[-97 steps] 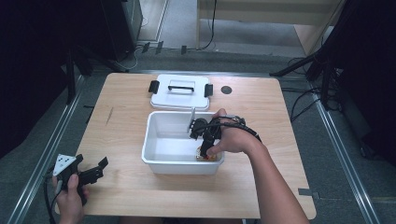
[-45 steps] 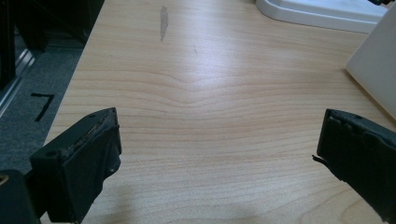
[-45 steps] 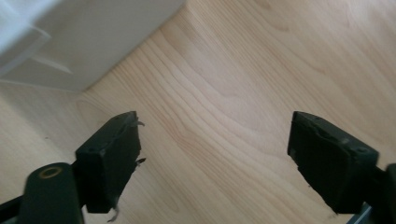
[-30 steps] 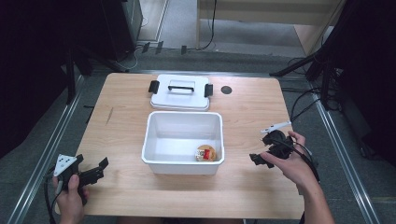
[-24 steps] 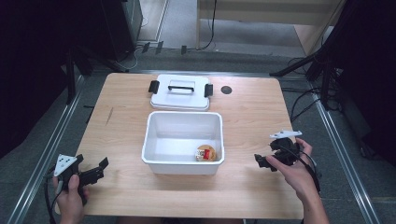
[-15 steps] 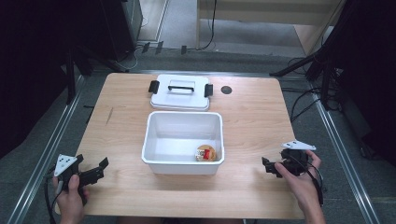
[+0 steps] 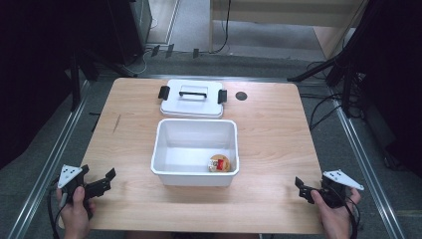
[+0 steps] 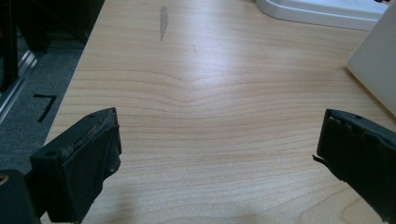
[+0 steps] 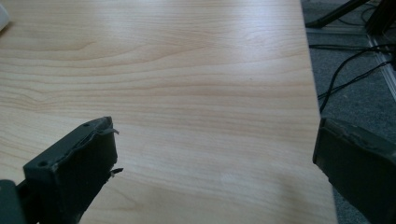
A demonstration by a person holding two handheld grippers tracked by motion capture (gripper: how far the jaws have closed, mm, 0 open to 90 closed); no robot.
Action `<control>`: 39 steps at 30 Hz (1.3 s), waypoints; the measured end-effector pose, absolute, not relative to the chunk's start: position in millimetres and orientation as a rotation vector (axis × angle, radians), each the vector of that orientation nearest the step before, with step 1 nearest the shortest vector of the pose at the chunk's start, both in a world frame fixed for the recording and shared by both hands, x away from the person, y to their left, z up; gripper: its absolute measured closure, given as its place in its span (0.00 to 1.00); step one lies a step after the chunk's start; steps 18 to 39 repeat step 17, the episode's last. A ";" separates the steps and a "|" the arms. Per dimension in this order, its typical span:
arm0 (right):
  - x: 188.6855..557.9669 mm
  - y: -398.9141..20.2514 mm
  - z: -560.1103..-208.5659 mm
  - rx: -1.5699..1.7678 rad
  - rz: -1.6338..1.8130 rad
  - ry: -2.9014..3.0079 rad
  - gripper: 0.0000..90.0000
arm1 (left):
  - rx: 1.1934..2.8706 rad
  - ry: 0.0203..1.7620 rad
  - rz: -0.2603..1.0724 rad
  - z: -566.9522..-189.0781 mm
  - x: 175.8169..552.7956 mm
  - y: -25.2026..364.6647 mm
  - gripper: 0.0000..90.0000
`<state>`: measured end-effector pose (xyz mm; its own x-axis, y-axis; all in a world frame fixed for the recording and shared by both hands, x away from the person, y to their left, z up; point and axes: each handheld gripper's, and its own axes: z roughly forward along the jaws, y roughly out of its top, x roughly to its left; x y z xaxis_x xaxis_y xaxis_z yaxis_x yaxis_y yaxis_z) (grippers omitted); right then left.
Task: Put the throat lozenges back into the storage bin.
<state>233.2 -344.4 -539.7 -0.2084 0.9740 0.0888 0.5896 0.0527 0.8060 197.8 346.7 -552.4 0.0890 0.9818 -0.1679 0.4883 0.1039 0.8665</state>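
The wooden counter [image 7: 278, 129] is carrying a white bin [image 7: 196, 152] at its middle, with the bin's lid [image 7: 192, 98] lying just behind it. A small round orange item [image 7: 219, 163] is sitting in the bin's near right corner. Both hands are resting at the near corners: the left claw [image 7: 103, 181] and the right claw [image 7: 301, 187] are each gaping wide, holding nothing.
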 end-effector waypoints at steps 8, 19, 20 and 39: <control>217.9 -353.0 -546.3 1.554 1.090 1.779 0.00 | 1.512 1.523 0.732 -552.4 197.8 346.2 0.00; 214.4 -358.2 -547.1 1.584 1.159 1.701 0.04 | 1.513 1.528 0.738 -552.3 197.7 345.9 0.00; 214.4 -358.2 -547.1 1.584 1.159 1.701 0.04 | 1.513 1.528 0.738 -552.3 197.7 345.9 0.00; 214.4 -358.2 -547.1 1.584 1.159 1.701 0.04 | 1.513 1.528 0.738 -552.3 197.7 345.9 0.00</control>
